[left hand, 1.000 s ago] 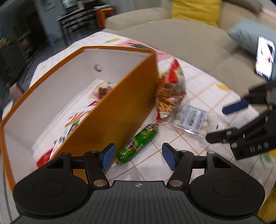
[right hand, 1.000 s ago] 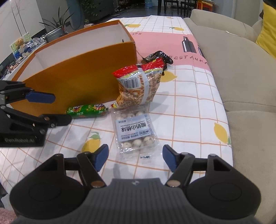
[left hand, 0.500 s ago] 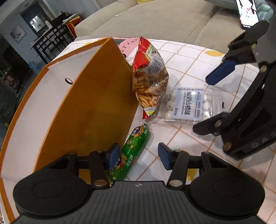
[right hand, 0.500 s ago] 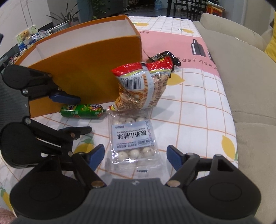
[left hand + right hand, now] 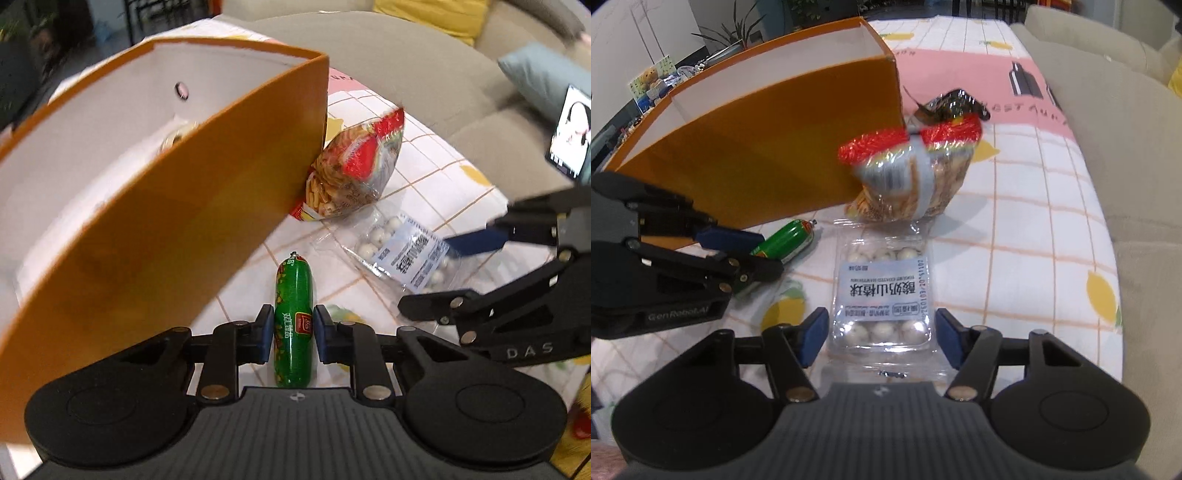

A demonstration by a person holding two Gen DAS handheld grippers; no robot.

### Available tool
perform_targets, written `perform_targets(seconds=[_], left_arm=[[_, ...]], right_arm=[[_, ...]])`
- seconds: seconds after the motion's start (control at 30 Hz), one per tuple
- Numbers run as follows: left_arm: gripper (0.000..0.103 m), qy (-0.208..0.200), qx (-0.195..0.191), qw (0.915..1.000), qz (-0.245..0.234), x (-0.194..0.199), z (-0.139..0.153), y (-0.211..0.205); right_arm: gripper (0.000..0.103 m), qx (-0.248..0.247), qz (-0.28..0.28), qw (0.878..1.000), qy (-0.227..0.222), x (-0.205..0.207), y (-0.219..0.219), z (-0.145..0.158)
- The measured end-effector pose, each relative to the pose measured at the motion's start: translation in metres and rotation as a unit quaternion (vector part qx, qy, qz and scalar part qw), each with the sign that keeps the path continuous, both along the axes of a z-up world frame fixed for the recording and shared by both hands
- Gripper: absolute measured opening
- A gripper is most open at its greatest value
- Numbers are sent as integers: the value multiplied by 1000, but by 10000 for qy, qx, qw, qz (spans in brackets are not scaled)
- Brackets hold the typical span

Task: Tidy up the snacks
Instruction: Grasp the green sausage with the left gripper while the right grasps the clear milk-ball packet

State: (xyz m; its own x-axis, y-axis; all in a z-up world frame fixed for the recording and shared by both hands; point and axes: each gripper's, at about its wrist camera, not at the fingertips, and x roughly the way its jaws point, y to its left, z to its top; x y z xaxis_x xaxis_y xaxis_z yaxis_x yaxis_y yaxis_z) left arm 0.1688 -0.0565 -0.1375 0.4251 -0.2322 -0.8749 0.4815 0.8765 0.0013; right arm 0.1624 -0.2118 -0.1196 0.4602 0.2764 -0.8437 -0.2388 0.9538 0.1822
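Left claw (image 5: 293, 330): just closed onto green sausage (image 5: 293, 306), ready for box (image 5: 192, 206). Right claw (image 5: 879, 341): open, closing round clear packet (image 5: 882, 291).

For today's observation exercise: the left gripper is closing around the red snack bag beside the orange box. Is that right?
Not quite. The left gripper has just been closing around the green sausage, not the red snack bag, which leans untouched against the orange box. The left wrist view shows it.
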Motion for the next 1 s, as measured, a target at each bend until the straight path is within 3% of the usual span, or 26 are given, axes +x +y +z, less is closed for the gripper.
perform_targets(seconds=[0.1,0.23,0.3,0.37,0.4,0.6,0.8,1.0], left_arm=[[25,208,-271,9988,355,-5,0,5],[29,296,-341,9968,667,-6,1,7],[40,228,-241,9968,733,-6,1,6],[59,204,-148,9962,839,-3,-1,4],[59,231,-157,9956,890,-2,-2,4],[59,334,-104,9942,1014,-3,-7,5],[56,290,193,9956,873,-5,-8,-4],[31,259,162,9961,828,-6,-6,-7]], right_arm=[[62,-2,-12,9999,140,-6,1,1],[66,60,-43,9997,246,-11,0,1],[70,80,-56,9997,206,-11,-1,1],[73,16,-67,9999,114,-12,0,2],[74,-29,-62,10000,60,-11,1,2],[74,-256,22,9996,-140,-5,4,-1],[74,-430,222,9985,-238,-6,12,-5],[74,-565,315,9975,-281,-8,18,-8]])
